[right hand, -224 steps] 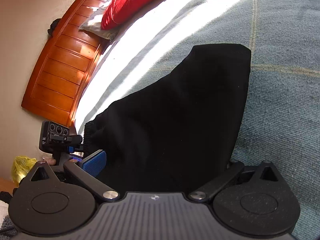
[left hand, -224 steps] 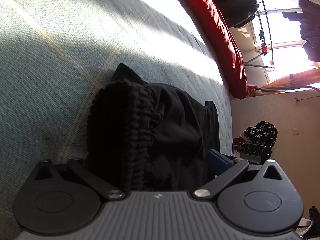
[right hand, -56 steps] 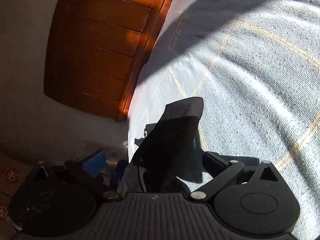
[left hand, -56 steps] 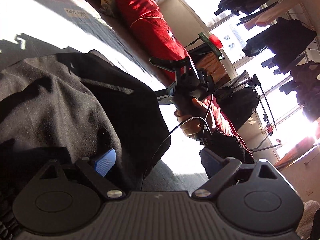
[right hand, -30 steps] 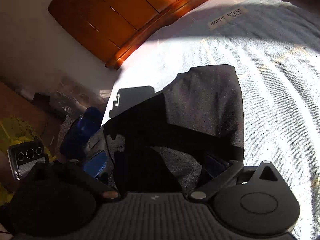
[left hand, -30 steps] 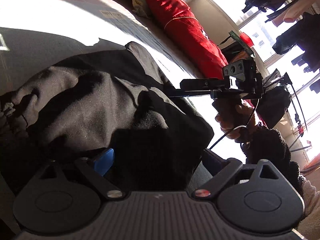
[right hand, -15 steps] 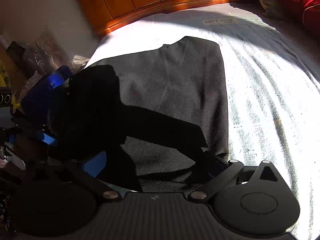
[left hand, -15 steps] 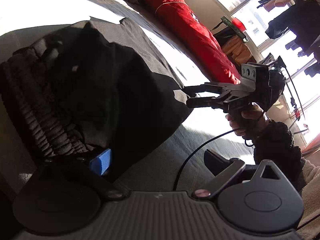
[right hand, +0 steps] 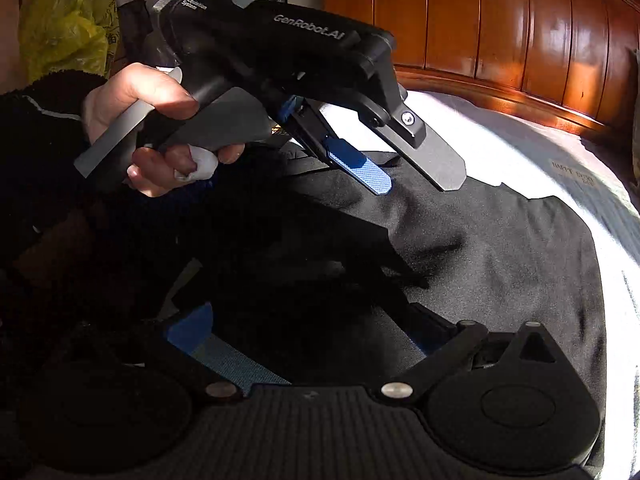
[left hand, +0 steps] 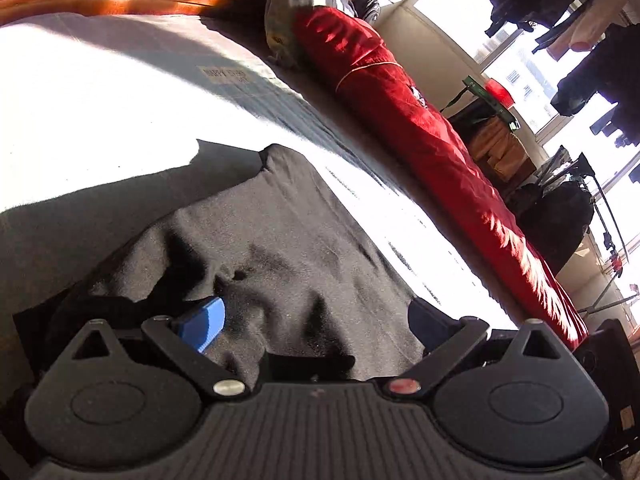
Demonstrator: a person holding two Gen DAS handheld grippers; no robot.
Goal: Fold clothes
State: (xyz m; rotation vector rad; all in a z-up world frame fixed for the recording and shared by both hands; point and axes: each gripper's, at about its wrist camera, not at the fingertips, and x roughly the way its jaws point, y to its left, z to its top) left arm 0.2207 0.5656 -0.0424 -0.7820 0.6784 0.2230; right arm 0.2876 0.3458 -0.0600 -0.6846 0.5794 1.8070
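The black garment [right hand: 500, 264] lies rumpled on the bed [left hand: 100, 100], soft, light and floppy, best pinched at an edge or corner, while the left gripper [left hand: 316, 316] and right gripper [right hand: 304, 328] hover spread, holding nothing.

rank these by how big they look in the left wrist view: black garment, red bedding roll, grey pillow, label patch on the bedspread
1. black garment, though it lies nearest the camera, so that lead is unsure
2. red bedding roll, close behind in apparent area
3. grey pillow
4. label patch, clearly smallest
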